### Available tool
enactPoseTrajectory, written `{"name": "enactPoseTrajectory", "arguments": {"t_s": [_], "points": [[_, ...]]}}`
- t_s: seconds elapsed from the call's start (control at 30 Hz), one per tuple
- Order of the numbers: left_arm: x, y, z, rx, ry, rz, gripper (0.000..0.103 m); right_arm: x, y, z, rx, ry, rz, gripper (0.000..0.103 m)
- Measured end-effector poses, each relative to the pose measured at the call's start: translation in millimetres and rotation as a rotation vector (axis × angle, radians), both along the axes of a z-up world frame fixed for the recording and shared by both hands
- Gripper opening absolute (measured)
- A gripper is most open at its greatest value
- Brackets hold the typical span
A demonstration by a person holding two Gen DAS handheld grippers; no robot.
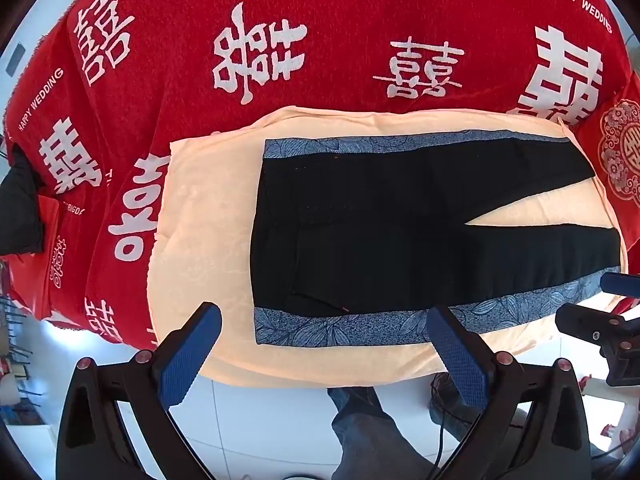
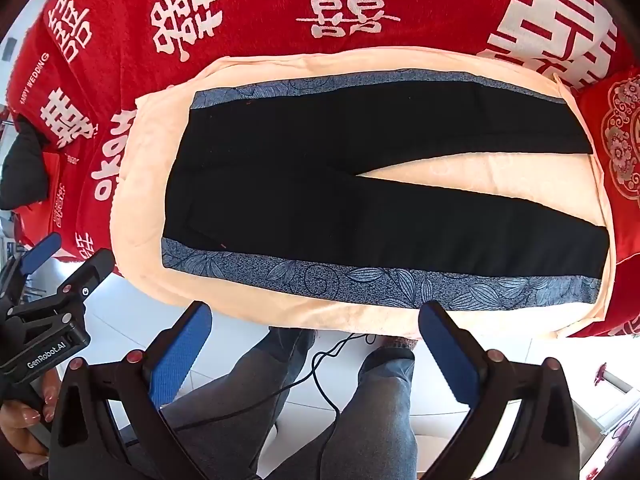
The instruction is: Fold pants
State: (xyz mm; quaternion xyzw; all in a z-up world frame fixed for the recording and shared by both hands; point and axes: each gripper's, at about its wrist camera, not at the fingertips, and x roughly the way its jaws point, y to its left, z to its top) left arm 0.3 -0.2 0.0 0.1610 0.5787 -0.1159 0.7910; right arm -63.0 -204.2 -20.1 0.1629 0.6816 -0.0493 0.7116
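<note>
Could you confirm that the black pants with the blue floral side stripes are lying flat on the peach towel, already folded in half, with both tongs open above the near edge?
Not quite: the pants are not folded yet. The right wrist view shows both legs spread apart in a V on the peach towel. The rest holds: the left tongs and right tongs are open, empty, above the near edge.

Each gripper, left [image 1: 324, 326] and right [image 2: 316, 324], has a black frame, two blue ribbed pads [image 2: 180, 354] and round reddish screws [image 2: 134, 357]. The left one reads "GenRobot.AI" in white. The person wears grey-blue jeans [image 2: 380, 420]; a thin black cable [image 2: 320, 376] trails beside them.
</note>
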Motion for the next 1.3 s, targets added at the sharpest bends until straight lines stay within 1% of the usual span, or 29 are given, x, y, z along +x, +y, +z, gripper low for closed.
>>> {"name": "enactPoseTrajectory", "arguments": {"t_s": [0.1,0.2,0.23,0.3,0.33,0.43,0.57,0.7,0.9,1.2,1.23,1.27,1.3], "points": [[1.1,0.2,-0.2,-0.003,0.003,0.007,0.103,-1.0,-0.3,-0.6,-0.001,0.001,-0.001,0.103],[8.9,13.2,2.9,-0.005,0.007,-0.006,0.103,0.1,-0.6,-0.6,-0.011,0.003,0.0,0.103],[2.3,8.5,4.0,0.01,-0.013,-0.003,0.103,0.4,-0.8,0.1,-0.018,0.001,0.004,0.103],[-2.6,6.3,3.4,0.004,-0.021,-0.004,0.103,0.7,0.7,2.0,-0.035,-0.004,0.015,0.103],[-3.3,5.6,2.3,-0.01,-0.011,-0.006,0.103,0.8,2.5,3.9,-0.043,-0.011,0.025,0.103],[-3.0,-0.1,1.3,-0.008,-0.011,-0.013,0.103,2.6,5.8,7.2,-0.054,-0.021,0.044,0.103],[-2.1,-1.7,2.9,0.003,-0.014,-0.015,0.103,1.3,6.0,7.4,-0.053,-0.024,0.042,0.103],[-2.1,-1.5,4.4,0.0,-0.026,-0.006,0.103,-0.1,3.0,8.1,-0.05,-0.029,0.03,0.103],[-2.5,-1.2,9.4,-0.007,-0.041,0.003,0.103,1.5,2.8,11.1,-0.058,-0.044,0.044,0.103],[-10.2,-8.1,13.4,0.018,-0.064,0.024,0.103,-0.2,-4.2,14.0,-0.039,-0.073,0.07,0.103],[-11.9,-8.6,13.9,0.017,-0.063,0.035,0.103,-1.4,-7.2,14.4,-0.029,-0.078,0.076,0.103],[-13.3,-8.6,14.0,0.012,-0.056,0.051,0.103,-2.6,-9.4,14.9,-0.052,-0.074,0.085,0.103],[-14.7,-8.5,13.6,0.012,-0.044,0.069,0.103,-4.2,-11.7,15.4,-0.043,-0.078,0.089,0.103]]}}
